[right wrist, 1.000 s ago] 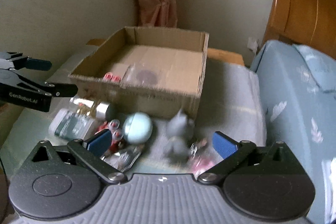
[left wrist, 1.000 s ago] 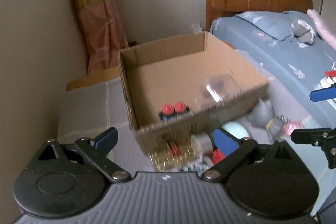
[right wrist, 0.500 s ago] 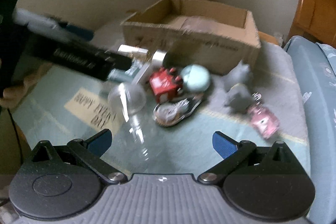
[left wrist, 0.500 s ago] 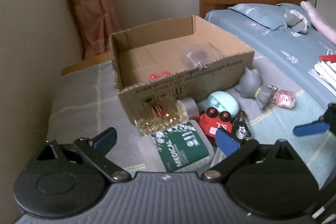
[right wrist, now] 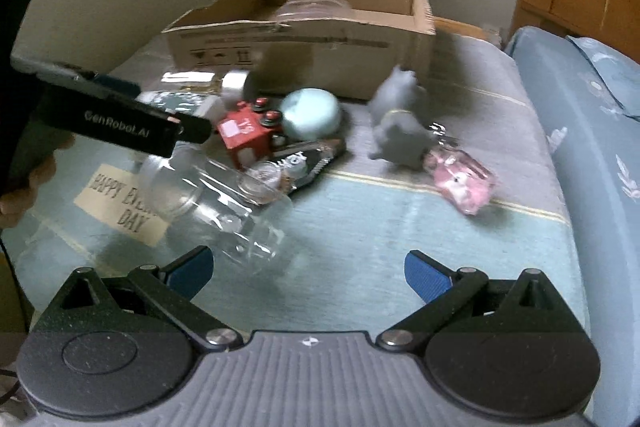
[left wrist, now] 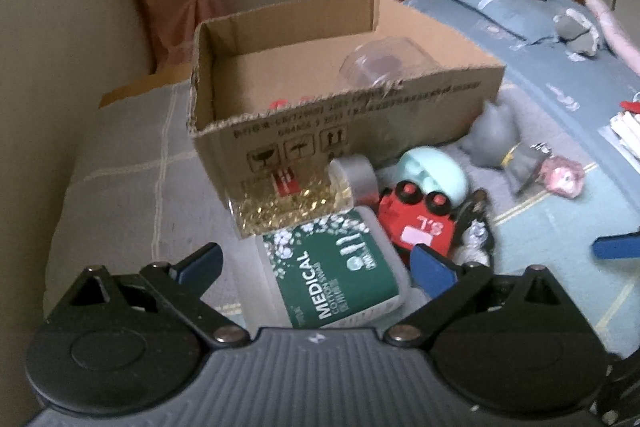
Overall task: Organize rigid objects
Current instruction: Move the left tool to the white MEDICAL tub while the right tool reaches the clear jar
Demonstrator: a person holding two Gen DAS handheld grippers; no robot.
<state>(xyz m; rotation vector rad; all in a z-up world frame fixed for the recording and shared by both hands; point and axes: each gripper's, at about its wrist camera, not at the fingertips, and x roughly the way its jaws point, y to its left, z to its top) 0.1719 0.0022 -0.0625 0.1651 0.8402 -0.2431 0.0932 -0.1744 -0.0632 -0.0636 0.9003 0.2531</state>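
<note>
Both grippers are released and empty. Your left gripper (left wrist: 316, 265) hovers over the medical swab box (left wrist: 334, 267), lying just before the cardboard box (left wrist: 344, 131). Straddle its narrow sides squarely before clenching.

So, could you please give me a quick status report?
Left gripper and right gripper open, empty. Cardboard box holds a clear container; toys outside. Clear bottle lies before the right jaws.

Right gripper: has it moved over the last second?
Yes. The right gripper has backed away from the cardboard box; a clear bottle now lies just ahead of it.
</note>
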